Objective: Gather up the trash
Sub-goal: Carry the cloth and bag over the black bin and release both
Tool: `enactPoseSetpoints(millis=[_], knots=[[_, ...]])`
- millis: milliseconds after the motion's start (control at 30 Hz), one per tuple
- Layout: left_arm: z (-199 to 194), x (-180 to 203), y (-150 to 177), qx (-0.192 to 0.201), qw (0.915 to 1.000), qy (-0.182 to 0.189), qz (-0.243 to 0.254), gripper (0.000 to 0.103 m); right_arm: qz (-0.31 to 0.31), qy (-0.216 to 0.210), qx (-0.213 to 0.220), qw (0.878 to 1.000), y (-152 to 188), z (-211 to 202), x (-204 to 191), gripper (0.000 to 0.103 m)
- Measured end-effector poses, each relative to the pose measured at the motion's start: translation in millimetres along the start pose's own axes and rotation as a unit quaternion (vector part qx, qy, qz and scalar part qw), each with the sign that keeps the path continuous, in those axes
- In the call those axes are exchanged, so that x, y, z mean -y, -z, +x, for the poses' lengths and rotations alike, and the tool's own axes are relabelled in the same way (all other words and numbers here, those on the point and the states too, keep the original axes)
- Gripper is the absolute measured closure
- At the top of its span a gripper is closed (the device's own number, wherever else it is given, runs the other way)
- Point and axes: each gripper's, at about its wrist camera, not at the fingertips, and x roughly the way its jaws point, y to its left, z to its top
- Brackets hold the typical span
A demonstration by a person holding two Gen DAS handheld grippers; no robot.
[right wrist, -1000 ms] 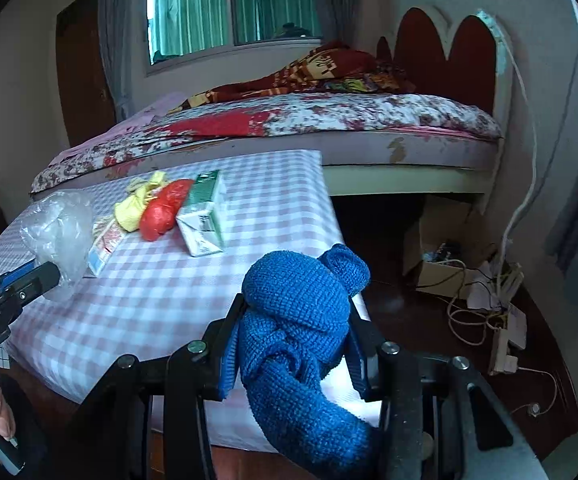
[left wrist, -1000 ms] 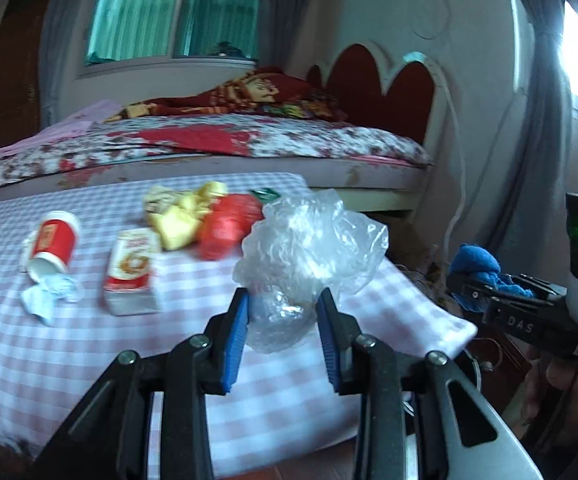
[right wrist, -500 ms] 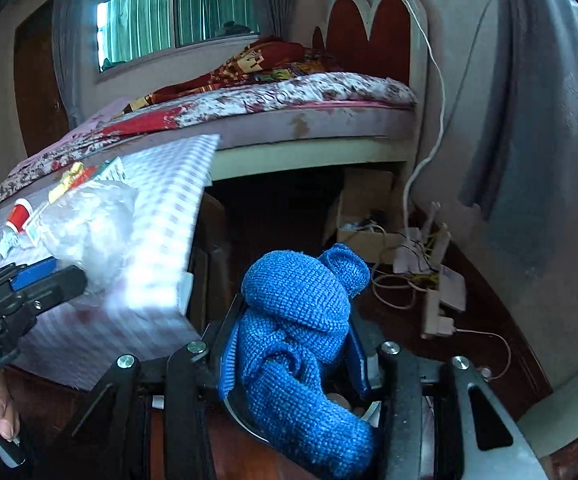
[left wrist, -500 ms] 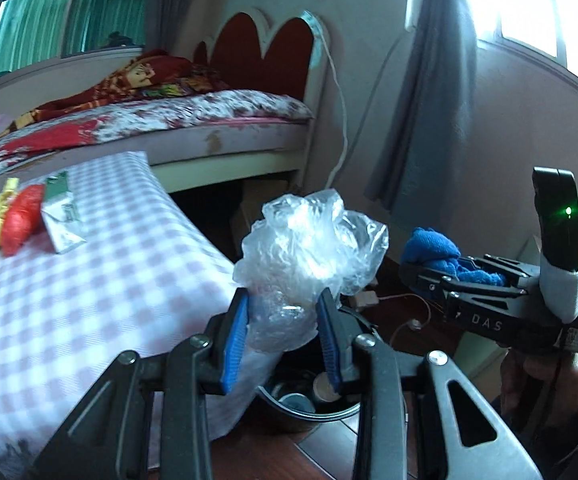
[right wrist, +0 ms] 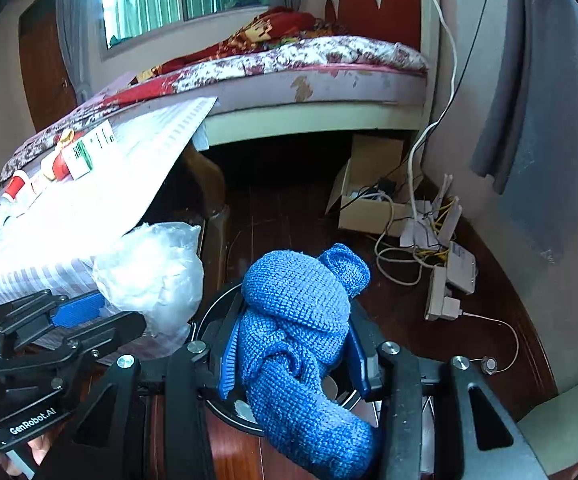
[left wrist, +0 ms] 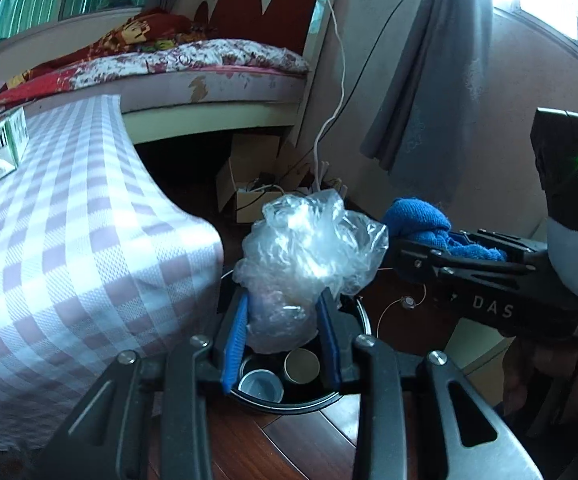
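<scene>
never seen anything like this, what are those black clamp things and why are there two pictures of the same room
There is no robot here. A person holds a hand-held clamp in each hand, and each clamp carries a wide-angle camera that looks out along its two fingers. So each picture is the view from one clamp, and each also catches the other one from the side.

In the left camera's view, the left tool is shut on a crumpled clear plastic bag. In the right camera's view, the right tool is shut on a blue knitted cloth.

Both are held above a round black bin on the wooden floor; paper cups lie inside it.

Beside it is a table with a checked cloth, where a small carton and a red cup remain. A bed stands behind.
</scene>
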Motion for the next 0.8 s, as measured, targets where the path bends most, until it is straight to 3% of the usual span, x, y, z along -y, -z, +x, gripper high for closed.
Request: enactPoseSetpoints(millis=[567,633,667,700,800], knots=[[36,-2,18,-0.044,0.9985,-0.024,-0.019,0.066,-0.005,-0.034,-0.088,0.996,9,59,8,0.057],[37,-4,19,-0.038,0.9984,-0.028,-0.031,0.055,-0.001,-0.012,-0.093,0.996,10,63,10,0.044],[40,-5,18,-0.04,0.998,-0.034,-0.035,0.038,0.004,-0.002,-0.094,0.996,11,63,12,0.027],[40,-5,18,-0.04,0.9979,-0.037,-0.036,0.03,0.007,-0.002,-0.093,0.996,12,63,14,0.023],[42,-3,19,-0.041,0.9976,-0.048,-0.03,0.029,0.013,0.01,-0.092,0.996,12,61,17,0.022]])
